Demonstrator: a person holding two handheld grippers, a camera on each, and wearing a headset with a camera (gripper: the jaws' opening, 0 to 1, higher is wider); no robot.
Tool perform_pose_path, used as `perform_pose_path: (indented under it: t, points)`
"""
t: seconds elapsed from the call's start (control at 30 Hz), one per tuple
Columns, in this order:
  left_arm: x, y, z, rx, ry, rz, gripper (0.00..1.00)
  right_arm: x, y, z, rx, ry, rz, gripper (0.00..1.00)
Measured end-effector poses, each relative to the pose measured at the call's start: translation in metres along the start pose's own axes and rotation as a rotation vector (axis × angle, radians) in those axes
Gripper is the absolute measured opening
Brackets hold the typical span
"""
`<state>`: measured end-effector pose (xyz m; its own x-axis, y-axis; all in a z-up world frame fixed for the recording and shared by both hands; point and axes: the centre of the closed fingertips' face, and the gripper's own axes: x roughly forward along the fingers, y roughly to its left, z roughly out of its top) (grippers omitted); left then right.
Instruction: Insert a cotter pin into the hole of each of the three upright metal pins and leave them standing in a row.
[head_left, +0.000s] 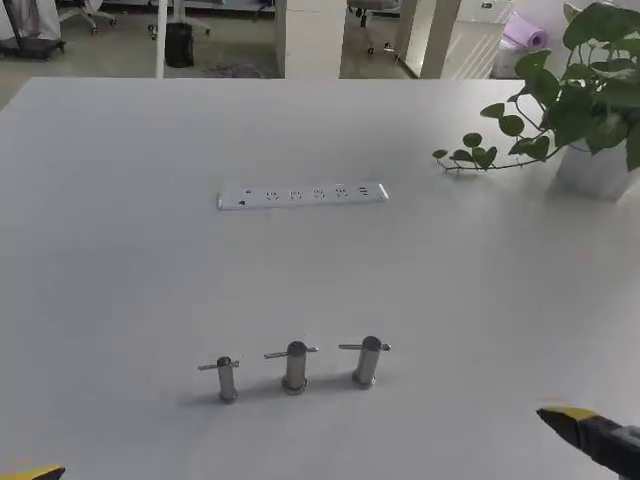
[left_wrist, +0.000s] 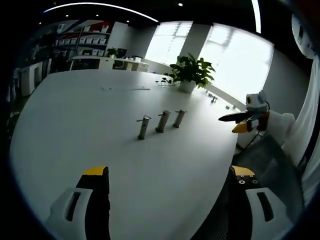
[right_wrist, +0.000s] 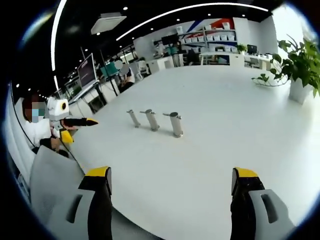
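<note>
The left tool (left_wrist: 169, 172) and right tool (right_wrist: 171, 173) hang spread (nothing pinched), short of three metal pins (head_left: 295, 368) standing in a row on the table (head_left: 450, 300), each carrying its cotter pin (head_left: 290, 351), so nothing looks left.

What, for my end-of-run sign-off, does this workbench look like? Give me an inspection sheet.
Surface: white table, plain and even.
Job's things: three metal pins upright in a row, a cotter pin through the top of each.
Clutter: power strip beyond the row; potted plant at the far right.
Grippers: left gripper and right gripper both open, empty, back from the pins.
Cables: nothing seen.
Surroundings: office room with shelves and windows.
</note>
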<state>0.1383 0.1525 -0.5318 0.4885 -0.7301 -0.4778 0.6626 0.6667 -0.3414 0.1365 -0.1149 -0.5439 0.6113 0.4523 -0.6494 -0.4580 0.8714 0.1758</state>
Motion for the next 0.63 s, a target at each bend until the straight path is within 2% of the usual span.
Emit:
perform_pose_path:
  t: [0.07,0.17,0.4,0.63]
  points:
    - [0.0,-0.003,-0.003,-0.023,-0.004,-0.002,0.99,-0.001,0.001,-0.007,0.002,0.015,-0.002,0.98]
    - [-0.002,-0.003,-0.012,-0.035,0.016,0.015,0.99,-0.005,0.002,-0.006,0.011,-0.007,-0.003,0.98]
    - [-0.009,-0.007,-0.008,-0.061,-0.016,0.045,0.99,-0.01,-0.003,-0.012,0.021,0.023,-0.037,0.98]
    - [-0.016,0.001,-0.014,-0.067,-0.01,0.093,0.99,-0.01,0.002,-0.013,0.004,0.04,-0.037,0.98]
